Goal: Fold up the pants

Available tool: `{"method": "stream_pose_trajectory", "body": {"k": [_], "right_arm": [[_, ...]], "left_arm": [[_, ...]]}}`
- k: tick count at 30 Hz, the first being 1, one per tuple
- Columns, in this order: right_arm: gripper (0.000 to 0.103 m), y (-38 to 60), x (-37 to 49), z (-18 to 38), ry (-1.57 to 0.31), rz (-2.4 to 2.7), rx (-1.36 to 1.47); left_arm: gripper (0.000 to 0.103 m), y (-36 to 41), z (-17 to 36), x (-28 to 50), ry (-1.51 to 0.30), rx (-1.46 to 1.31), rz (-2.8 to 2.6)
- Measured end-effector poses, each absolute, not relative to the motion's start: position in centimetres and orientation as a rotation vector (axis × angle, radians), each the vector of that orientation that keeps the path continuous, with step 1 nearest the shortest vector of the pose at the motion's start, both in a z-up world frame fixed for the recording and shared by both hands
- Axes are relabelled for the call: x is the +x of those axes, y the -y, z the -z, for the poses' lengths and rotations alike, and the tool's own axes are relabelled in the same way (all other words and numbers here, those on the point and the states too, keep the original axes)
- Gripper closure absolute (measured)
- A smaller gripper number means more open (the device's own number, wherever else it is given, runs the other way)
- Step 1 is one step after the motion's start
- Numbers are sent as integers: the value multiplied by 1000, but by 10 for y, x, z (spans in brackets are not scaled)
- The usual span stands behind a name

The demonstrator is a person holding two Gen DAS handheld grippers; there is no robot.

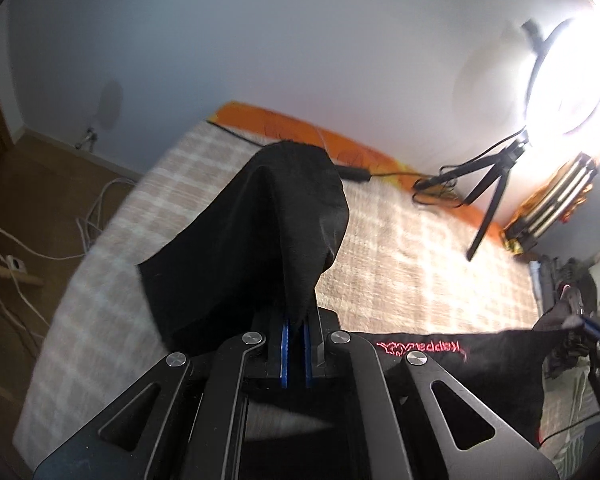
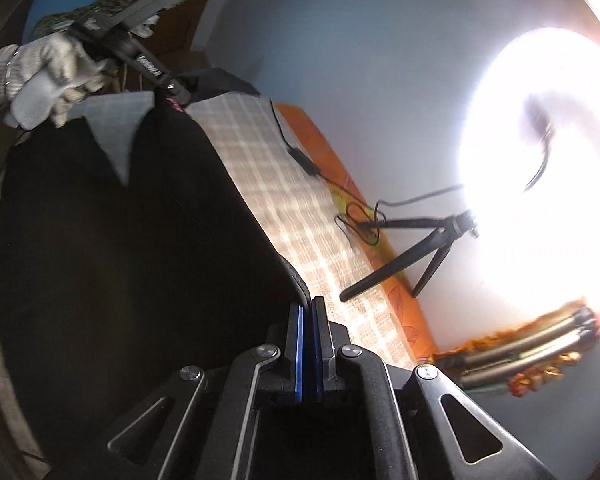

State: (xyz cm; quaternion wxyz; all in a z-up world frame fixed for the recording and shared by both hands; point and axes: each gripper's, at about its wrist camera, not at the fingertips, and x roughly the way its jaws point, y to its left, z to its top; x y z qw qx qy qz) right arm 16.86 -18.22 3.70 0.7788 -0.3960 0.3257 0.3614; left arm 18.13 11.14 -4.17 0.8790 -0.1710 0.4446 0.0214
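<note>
Black pants [image 1: 260,220] hang lifted over a checked beige bed cover [image 1: 420,248]. My left gripper [image 1: 296,322] is shut on a bunch of the fabric, which rises in a peak in front of the blue pads. The waistband with a red logo [image 1: 420,350] stretches right to my right gripper [image 1: 580,322]. In the right wrist view the pants [image 2: 140,240] spread dark across the left, and their edge runs into my right gripper [image 2: 308,308], shut on it. At the top left a gloved hand [image 2: 48,76] holds the left gripper [image 2: 176,98], pinching the far corner.
A bright ring light [image 1: 564,80] on a small black tripod [image 1: 496,192] stands at the bed's far right, its cable [image 1: 356,174] lying along the orange sheet edge [image 1: 300,124]. The bed's left edge drops to a brown floor with white cables [image 1: 20,248].
</note>
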Motion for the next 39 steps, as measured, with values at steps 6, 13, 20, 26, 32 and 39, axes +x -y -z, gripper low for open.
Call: {"method": "stream_pose_trajectory", "body": {"k": [6,13,20,26,32,39], "right_arm": [[102,187,98,-56,-638,-786,-887],[102,197,22,-38,-664,-821,-921],[102,196,-20,1,-718,-831,-958],[103,204,-30,20,-755,-808,-976],[103,208,-31,24,-763,-784,-980],[103,207,-39,32,-773,-776,-1019]], "left_arm": [[99,-121,21,122,-846,-426,-36],[99,-122,45,46,-833,-473,-25],[92,-124,82,8,-864,-558,-17],[50,-140,87,-17,-832,-633,-42],[46,-179,104,-29,-800,-834,-107],[46,-212,113,-58,-782,-917,-179]]}}
